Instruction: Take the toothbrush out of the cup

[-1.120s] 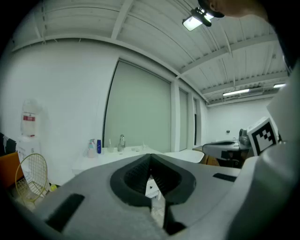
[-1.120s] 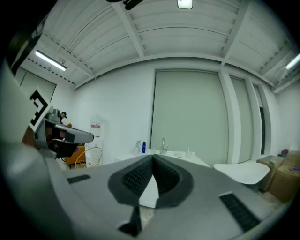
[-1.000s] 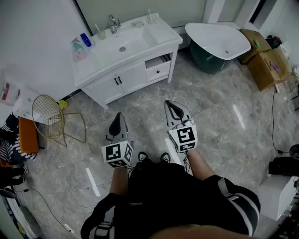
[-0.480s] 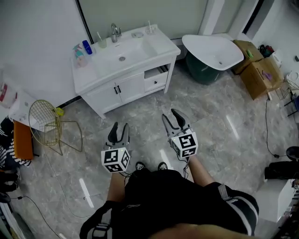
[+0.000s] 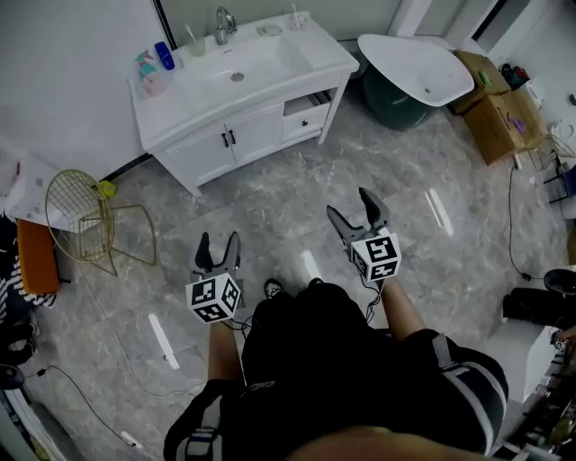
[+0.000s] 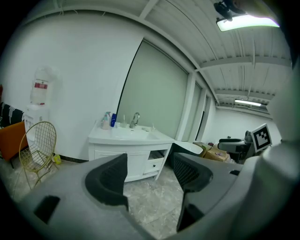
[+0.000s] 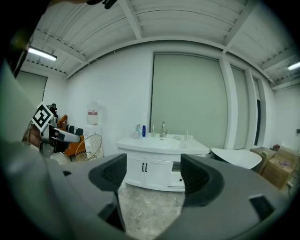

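The cup (image 5: 197, 47) stands on the white vanity (image 5: 261, 94) left of the faucet (image 5: 221, 20), with the thin toothbrush (image 5: 190, 35) sticking up out of it. Both grippers hang over the grey floor, far short of the vanity. My left gripper (image 5: 218, 245) is open; its jaws have just been opening with nothing between them. My right gripper (image 5: 349, 205) is also open, its jaws likewise just opened and empty. Between the jaws, the left gripper (image 6: 150, 171) view shows the vanity (image 6: 126, 138) ahead, and the right gripper (image 7: 152, 176) view shows the vanity (image 7: 161, 143) too.
Bottles (image 5: 157, 63) stand at the vanity's left end, and a drawer (image 5: 304, 106) hangs open. A gold wire chair (image 5: 85, 216) stands to the left, a white tub (image 5: 416, 67) to the right, with cardboard boxes (image 5: 499, 126) beyond. A cable (image 5: 99, 396) lies on the floor.
Both grippers' jaws went from shut to wide open. The left gripper dropped lower and nearer the person's body. The right gripper shifted slightly right. The vanity now sits higher in the head view.
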A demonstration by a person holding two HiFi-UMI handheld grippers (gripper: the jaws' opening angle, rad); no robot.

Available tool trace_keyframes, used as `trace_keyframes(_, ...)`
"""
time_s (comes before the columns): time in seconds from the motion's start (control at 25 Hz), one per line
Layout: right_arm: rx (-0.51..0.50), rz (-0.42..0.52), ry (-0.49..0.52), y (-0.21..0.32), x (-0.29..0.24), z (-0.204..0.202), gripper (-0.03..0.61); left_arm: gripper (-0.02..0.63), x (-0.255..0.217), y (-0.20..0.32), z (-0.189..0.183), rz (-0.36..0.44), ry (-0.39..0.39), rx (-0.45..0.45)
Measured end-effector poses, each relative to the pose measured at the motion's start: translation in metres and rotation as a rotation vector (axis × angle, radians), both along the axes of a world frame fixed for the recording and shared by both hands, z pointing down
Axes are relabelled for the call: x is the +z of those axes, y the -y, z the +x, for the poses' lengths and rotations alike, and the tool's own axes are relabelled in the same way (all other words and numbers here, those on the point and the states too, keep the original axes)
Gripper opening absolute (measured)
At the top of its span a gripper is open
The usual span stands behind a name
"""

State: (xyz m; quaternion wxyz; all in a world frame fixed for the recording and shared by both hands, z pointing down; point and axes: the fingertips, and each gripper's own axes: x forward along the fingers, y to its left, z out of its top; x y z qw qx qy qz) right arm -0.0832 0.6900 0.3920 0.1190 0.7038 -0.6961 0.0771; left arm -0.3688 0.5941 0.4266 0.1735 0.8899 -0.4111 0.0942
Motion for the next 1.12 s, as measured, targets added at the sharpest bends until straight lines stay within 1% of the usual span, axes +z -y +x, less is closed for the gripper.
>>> trace_keyframes(0.08,-0.02,-0.013,-0.002,0.011,0.008,-0.018,0.365,0.314,0.012,0.007,-0.004,-0.028,-0.001,-0.001)
trace_keyframes(0.16,-0.035,0.001,-0.007,0.022,0.008,-0.028,0.365,0.316,0.014,0.013,0.006,-0.032,-0.027,0.006)
trace_keyframes(0.24,-0.034,0.027,-0.012,0.033,0.003,-0.026,0.365,0.316,0.007,0.02,0.029,0.0,-0.044,0.042)
trace_keyframes(0.32,-0.025,0.05,-0.017,0.05,-0.003,-0.014,0.365,0.316,-0.003,0.036,0.056,0.043,-0.039,0.083)
trace_keyframes(0.48,-0.012,0.083,-0.03,0.088,-0.014,0.024,0.365,0.316,-0.027,0.082,0.107,0.116,-0.032,0.103)
trace_keyframes(0.64,0.012,0.12,-0.005,0.133,-0.023,0.078,0.365,0.316,-0.046,0.128,0.161,0.175,0.006,0.12)
trace_keyframes(0.72,0.017,0.143,0.005,0.157,-0.03,0.104,0.365,0.316,-0.053,0.15,0.189,0.175,-0.008,0.122)
trace_keyframes(0.84,0.007,0.169,0.004,0.186,-0.041,0.137,0.367,0.319,-0.056,0.177,0.226,0.15,-0.034,0.112)
trace_keyframes(1.0,-0.007,0.173,0.03,0.215,-0.042,0.178,0.368,0.319,-0.062,0.205,0.264,0.162,-0.004,0.084)
trace_keyframes(1.12,0.001,0.168,0.045,0.237,-0.035,0.203,0.374,0.322,-0.057,0.225,0.287,0.159,0.028,0.095)
